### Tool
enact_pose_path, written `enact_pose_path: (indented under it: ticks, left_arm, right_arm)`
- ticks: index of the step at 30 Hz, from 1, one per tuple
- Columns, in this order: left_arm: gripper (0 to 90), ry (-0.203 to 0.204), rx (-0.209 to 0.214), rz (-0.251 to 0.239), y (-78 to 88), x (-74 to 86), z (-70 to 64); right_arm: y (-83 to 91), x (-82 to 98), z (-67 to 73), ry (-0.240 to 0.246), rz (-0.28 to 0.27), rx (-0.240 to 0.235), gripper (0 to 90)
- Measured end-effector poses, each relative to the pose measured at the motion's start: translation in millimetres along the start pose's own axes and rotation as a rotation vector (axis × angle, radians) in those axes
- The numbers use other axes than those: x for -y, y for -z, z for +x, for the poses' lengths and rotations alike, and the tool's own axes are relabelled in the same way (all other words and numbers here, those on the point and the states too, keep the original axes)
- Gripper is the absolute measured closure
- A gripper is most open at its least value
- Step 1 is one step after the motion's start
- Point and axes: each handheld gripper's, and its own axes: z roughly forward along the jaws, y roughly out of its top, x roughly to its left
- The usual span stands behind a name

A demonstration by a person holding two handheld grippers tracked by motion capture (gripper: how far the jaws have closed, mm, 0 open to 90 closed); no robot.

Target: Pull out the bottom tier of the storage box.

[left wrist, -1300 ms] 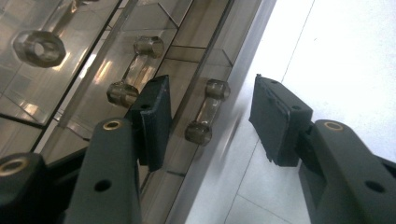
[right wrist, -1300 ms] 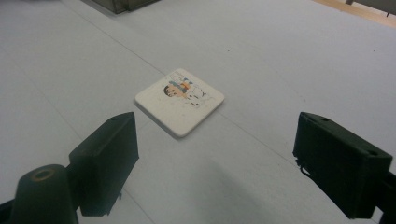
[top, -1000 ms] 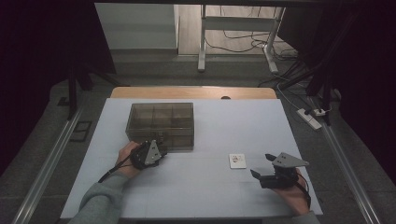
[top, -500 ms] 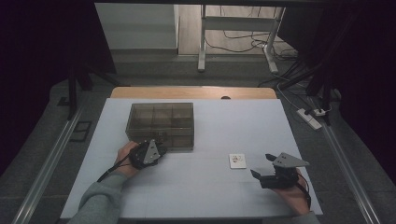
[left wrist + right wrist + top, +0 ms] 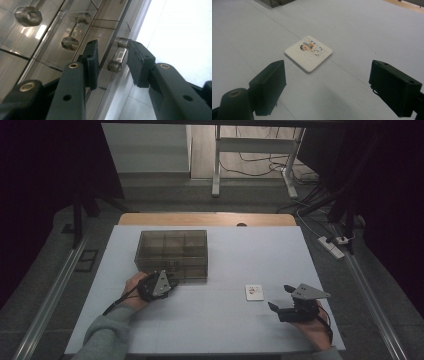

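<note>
A smoky clear drawer box (image 5: 172,251) stands on the white table (image 5: 220,330). My left gripper (image 5: 171,281) is at the box's front face. In the left gripper view its jaws (image 5: 113,51) straddle a clear bar handle (image 5: 118,56) on a drawer front. The right pad is at the handle's end and a gap remains on the left side, so it is open. A small white tile (image 5: 254,292) with a cartoon figure lies flat on the table. My right gripper (image 5: 280,298) rests just right of it, open wide, with the tile (image 5: 308,53) ahead of its jaws (image 5: 327,72).
Two more clear handles (image 5: 72,37) (image 5: 27,15) show on neighbouring drawers. The wooden table edge (image 5: 210,218) runs behind the box. A metal stand (image 5: 255,150) and a power strip (image 5: 334,245) are on the floor beyond.
</note>
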Motion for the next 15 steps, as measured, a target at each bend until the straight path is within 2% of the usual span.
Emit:
enact_pose_path:
  ticks: [6, 11, 15]
  left_arm:
    - [62.0, -0.008, 0.002, -0.005, 0.7, 0.4, -0.8]
    - [63.8, 0.007, 0.015, -0.012, 2.2, 1.4, 0.7]
    - [63.7, 0.000, 0.009, -0.008, 2.2, 0.8, -0.6]
  right_arm:
    - [0.1, 0.1, -0.1, 0.000, 0.000, 0.000, 13.7]
    - [0.2, 0.1, -0.1, 0.000, -0.001, -0.002, 13.7]
    - [0.3, 0.1, -0.3, -0.001, -0.003, -0.001, 13.7]
